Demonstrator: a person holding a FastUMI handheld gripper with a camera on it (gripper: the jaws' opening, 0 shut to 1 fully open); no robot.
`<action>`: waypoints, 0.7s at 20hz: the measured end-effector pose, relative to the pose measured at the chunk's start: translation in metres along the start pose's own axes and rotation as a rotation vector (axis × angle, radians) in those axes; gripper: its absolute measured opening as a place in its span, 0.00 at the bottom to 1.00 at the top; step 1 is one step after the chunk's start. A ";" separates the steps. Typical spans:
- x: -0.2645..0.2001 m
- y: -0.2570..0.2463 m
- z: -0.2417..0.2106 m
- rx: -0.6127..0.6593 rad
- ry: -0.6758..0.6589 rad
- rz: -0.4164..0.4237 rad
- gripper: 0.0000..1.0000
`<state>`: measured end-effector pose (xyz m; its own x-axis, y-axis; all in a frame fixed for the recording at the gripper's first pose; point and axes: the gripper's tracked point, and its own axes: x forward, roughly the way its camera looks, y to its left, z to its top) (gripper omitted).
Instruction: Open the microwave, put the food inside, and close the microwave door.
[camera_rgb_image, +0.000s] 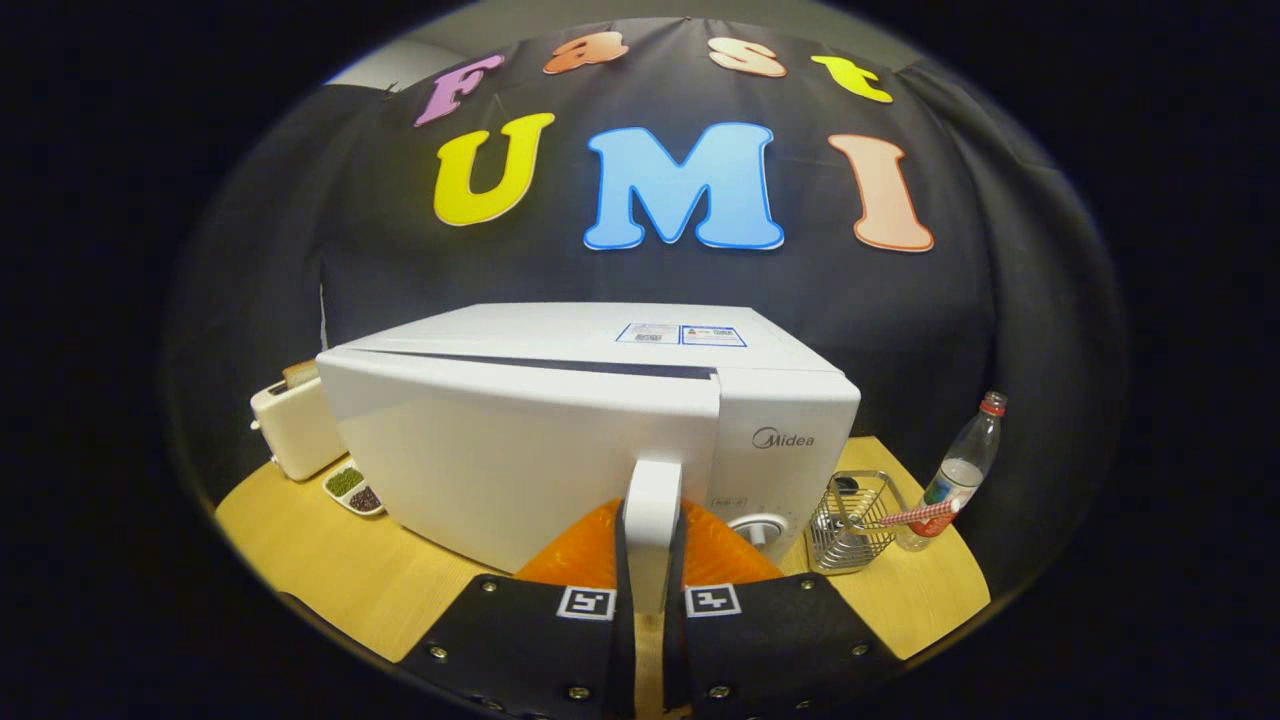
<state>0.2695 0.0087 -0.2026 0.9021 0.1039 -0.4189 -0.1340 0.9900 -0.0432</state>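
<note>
Both fingers of the tongs (651, 590) are pressing on the white door handle (652, 510) of the microwave (560, 440), gripping it from either side. Its door (520, 450) is standing slightly ajar along the top edge. Left of it on the wooden surface (330, 560) are sitting a toaster (292, 428) and a small dish of beans (354, 490); a wire basket (850, 525) and a bottle (962, 470) are standing to the right.

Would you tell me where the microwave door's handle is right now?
In the gripper view, the handle stands upright between the gripper fingers, which are shut on it, at the door's free edge beside the control panel.
</note>
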 end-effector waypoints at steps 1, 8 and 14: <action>-0.005 0.003 -0.005 0.003 0.005 -0.007 0.11; -0.045 0.023 -0.016 0.093 0.061 -0.041 0.14; -0.081 0.049 -0.027 0.119 0.073 -0.039 0.17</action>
<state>0.1791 0.0462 -0.1950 0.8726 0.0624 -0.4844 -0.0459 0.9979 0.0458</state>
